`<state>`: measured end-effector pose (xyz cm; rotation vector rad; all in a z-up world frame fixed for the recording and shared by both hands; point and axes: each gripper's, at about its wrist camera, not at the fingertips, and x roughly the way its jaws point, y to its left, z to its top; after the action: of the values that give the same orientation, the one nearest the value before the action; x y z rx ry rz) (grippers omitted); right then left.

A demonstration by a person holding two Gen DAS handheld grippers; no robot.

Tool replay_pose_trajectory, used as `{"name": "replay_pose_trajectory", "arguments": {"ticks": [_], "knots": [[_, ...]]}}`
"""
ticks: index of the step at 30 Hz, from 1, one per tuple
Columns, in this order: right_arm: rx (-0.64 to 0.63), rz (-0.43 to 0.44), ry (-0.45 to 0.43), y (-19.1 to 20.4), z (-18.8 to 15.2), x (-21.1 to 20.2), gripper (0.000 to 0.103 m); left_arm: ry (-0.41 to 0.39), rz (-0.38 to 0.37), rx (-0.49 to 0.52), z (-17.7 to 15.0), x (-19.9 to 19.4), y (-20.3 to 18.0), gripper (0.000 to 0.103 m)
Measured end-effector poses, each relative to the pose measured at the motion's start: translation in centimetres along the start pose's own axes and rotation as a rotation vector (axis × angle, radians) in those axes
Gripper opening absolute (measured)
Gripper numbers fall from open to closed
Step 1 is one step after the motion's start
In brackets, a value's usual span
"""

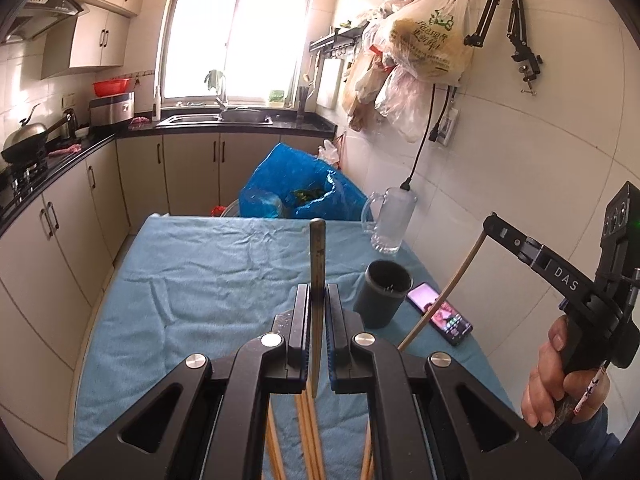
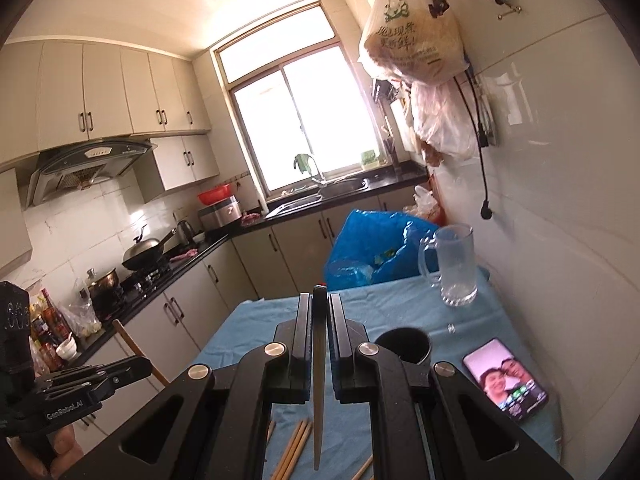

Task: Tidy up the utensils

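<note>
**Both grippers loaded, cup is next**

Your left gripper is clamped on one chopstick, which stands up between the pads. Your right gripper is pinched on a second, dark-tipped chopstick that hangs below the jaws. Both are clear of the blue cloth.

Step in hand, as I read it: carrying picked sticks to the dark cup, which stands on the cloth just beside the phone. Next move calls for tipping each stick vertical over the rim and releasing one at a time so they don't clash.

Count: two chopsticks held, one cup, one glass mug, one phone. At least four loose chopsticks lie on the cloth under the grippers; exact number is hidden.
</note>
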<state>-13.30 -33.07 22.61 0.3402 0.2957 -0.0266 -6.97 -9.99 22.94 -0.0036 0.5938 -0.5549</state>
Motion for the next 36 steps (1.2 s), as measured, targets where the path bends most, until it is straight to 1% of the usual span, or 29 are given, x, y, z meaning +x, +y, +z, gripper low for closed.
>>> {"name": "replay_pose_trajectory", "arguments": {"ticks": [8,14,18,21,24,26,31,33,35,36], "knots": [[-0.012,-0.051,-0.044,-1.8,4.2,0.6,0.008,-0.016,-0.041,0.014,4.4,1.8,-1.7,0.006],[-0.012,-0.095,-0.074,-3.2,7.8,1.8,0.008,-0.04,-0.074,0.021,8.5,3.7,-3.6,0.006],[-0.017,-0.123,-0.097,-3.9,9.7,2.8,0.008,-0.06,-0.107,0.002,11.0,5.7,-4.8,0.006],[-0.043,-0.157,-0.107,-4.2,10.4,4.2,0.008,-0.063,-0.131,-0.025,11.9,7.8,-5.5,0.006],[-0.054,-0.178,-0.088,-4.8,10.1,6.0,0.008,-0.038,-0.154,-0.051,11.9,10.7,-5.9,0.006],[-0.041,-0.179,-0.057,-5.6,9.4,7.3,0.008,-0.018,-0.147,-0.051,11.5,12.7,-6.2,0.006],[0.002,-0.187,0.032,-8.1,7.5,10.6,0.008,0.081,-0.126,-0.081,9.7,17.7,-6.0,0.006],[0.022,-0.179,0.068,-9.2,7.1,11.4,0.008,0.104,-0.121,-0.087,9.0,18.6,-5.8,0.006],[0.029,-0.178,0.087,-9.7,6.6,11.8,0.009,0.108,-0.111,-0.084,8.7,18.9,-5.7,0.006],[0.03,-0.176,0.095,-9.9,6.4,11.9,0.009,0.112,-0.112,-0.083,8.5,18.9,-5.7,0.008]]}}
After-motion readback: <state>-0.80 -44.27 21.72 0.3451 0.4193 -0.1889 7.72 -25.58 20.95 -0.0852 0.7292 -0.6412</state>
